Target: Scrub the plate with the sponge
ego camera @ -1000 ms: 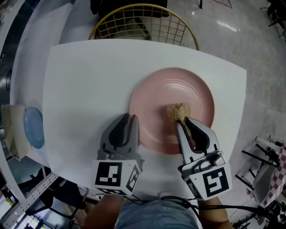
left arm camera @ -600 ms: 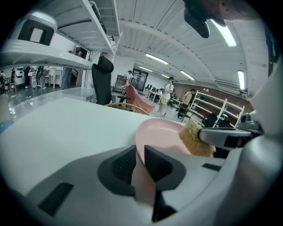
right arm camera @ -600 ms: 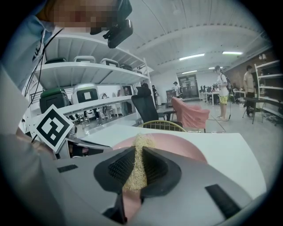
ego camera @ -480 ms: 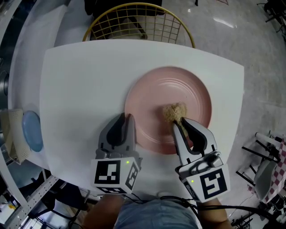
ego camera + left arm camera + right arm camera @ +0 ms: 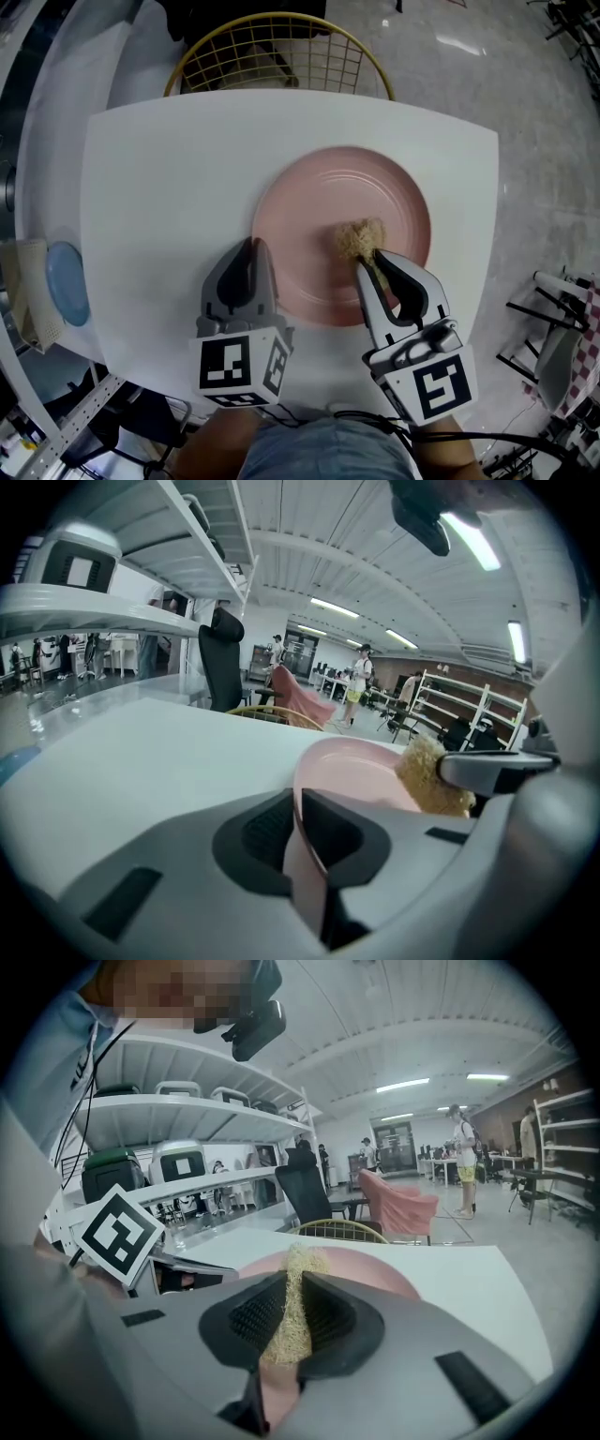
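A pink plate (image 5: 375, 192) lies on the white table (image 5: 159, 169). My left gripper (image 5: 253, 247) is shut on the plate's near-left rim; in the left gripper view the plate's rim (image 5: 302, 855) runs between the jaws. A tan fibrous sponge (image 5: 359, 238) rests on the plate's middle, a little toward me, and my right gripper (image 5: 368, 256) is shut on it. In the right gripper view the sponge (image 5: 289, 1312) sits squeezed between the pads, with the plate (image 5: 380, 1274) behind it. The sponge (image 5: 427, 778) also shows in the left gripper view.
A yellow wire chair (image 5: 281, 47) stands beyond the table's far edge. A pale blue dish (image 5: 66, 281) and a cloth (image 5: 26, 291) lie on a lower surface off the table's left edge. Grey floor lies to the right.
In the head view the table, the plate and both grippers have drifted slightly left together. Both grips are unchanged, and the sponge stays near the plate's middle.
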`<state>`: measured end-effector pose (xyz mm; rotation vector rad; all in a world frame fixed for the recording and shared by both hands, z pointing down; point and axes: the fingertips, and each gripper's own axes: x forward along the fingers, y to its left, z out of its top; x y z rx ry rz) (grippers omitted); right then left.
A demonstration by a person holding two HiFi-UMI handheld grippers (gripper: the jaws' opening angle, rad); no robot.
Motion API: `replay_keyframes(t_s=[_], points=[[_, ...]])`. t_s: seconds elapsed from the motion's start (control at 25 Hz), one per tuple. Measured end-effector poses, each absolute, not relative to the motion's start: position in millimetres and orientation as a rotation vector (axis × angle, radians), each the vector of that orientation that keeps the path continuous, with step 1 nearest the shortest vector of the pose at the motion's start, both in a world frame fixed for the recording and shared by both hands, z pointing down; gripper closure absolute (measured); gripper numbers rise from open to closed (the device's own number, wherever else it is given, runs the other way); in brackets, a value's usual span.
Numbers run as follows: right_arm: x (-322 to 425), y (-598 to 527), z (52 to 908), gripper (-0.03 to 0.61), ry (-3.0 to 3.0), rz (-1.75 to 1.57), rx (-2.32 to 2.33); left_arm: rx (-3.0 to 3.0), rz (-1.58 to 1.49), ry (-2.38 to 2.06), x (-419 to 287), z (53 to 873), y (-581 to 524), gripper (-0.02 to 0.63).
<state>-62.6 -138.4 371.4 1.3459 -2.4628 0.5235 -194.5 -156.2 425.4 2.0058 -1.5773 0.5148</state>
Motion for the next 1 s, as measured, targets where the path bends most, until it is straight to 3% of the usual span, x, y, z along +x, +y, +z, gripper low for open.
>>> replay_keyframes(t_s=[1.0], points=[[-39.1,-99.6,308.0,0.523,-2.522,0.412,1.445,2.36,0.597,-1.624,-143.1,313.3,-109.5,0.591]])
